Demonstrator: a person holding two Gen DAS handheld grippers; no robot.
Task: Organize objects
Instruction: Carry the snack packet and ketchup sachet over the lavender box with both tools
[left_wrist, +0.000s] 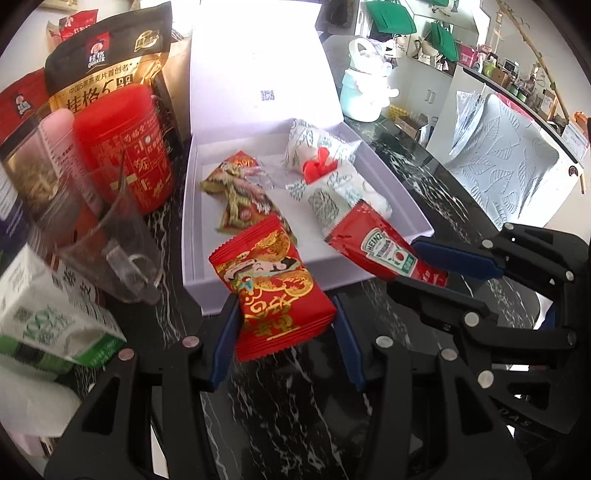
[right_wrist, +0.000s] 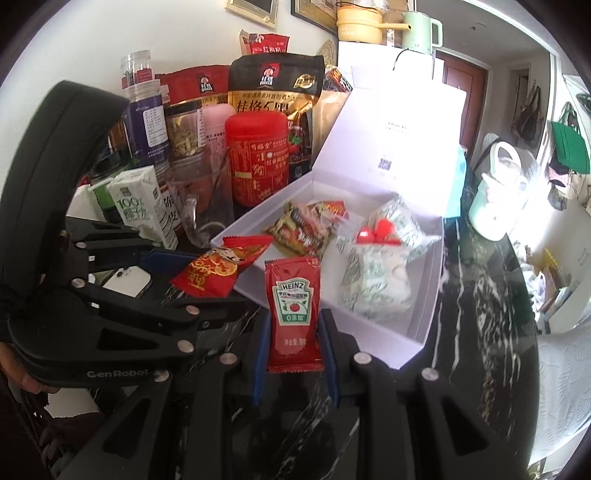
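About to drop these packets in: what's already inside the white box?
In the white box: green-and-red snack packets, leaf-print pouches, and a red bow. Anything beneath them is covered.

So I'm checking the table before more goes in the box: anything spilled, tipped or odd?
One thing: the clear glass mug left of the white box looks tilted in the left wrist view, though the fisheye may exaggerate it. Nothing looks spilled or torn.
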